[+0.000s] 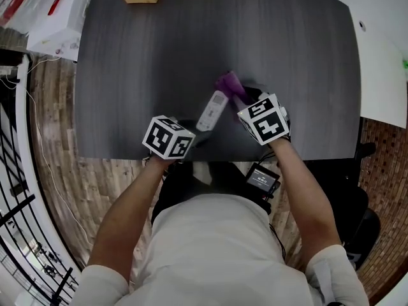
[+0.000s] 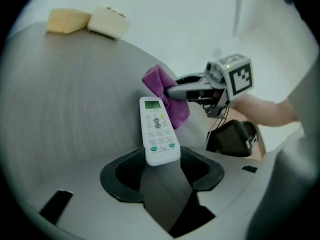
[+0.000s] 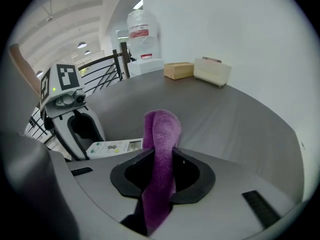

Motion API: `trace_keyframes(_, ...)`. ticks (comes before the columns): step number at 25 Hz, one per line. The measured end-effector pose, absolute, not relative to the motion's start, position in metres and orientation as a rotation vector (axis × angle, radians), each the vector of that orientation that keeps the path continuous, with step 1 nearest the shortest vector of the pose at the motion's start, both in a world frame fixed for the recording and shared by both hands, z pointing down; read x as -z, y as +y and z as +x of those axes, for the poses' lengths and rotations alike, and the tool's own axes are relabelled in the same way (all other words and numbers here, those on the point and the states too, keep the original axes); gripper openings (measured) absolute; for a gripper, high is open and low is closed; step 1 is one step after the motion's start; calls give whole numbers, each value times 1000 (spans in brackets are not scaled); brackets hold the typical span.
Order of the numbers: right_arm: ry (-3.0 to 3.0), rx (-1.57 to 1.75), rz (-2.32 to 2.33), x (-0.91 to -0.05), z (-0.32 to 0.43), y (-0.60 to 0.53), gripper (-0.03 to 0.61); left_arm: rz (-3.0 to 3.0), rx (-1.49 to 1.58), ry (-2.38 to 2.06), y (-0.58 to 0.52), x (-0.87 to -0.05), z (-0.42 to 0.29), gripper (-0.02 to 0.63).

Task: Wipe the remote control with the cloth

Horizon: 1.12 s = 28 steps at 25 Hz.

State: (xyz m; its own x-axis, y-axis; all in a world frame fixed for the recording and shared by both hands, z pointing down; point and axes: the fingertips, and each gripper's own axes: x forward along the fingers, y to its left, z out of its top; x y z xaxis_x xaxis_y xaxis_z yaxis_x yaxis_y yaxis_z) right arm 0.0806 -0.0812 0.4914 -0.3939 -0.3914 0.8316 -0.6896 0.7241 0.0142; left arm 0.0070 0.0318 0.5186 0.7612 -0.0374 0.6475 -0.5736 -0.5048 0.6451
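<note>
1. The left claw (image 2: pixel 161 163) pinches the bottom end of the remote control (image 2: pixel 158 130), which sits tilted over the near edge of the counter (image 1: pixel 159 56).
2. The right claw (image 3: pixel 159 170) is clamped on the purple cloth (image 3: pixel 161 131). The cloth's folded tuft lies just beside the remote's display end, and I cannot tell whether they touch.
3. The remote looks light, stiff and smooth. Held by one end it may pivot under a push, so grip across its sides.
4. The cloth looks soft and limp, so wipe with the free tuft.
</note>
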Motion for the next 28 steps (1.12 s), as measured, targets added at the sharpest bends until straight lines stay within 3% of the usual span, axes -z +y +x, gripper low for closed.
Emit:
trace_keyframes(13, -2015, -590, 789, -503, 85, -39, 92, 2739, -1937, -823, -11, -509, -23, 215)
trace_keyframes(18, -2063, -639, 881, -470, 83, -55, 92, 2833, -2105, -817, -13, -512, -28, 213)
trace_keyframes(22, -2158, -620, 826, -431, 35, -71, 92, 2848, -2290, -697, -10, -514, -33, 213)
trace_keyframes(28, -2025, -634, 526, -466, -23, -55, 92, 2913, -2386, -747, -15, -503, -29, 213)
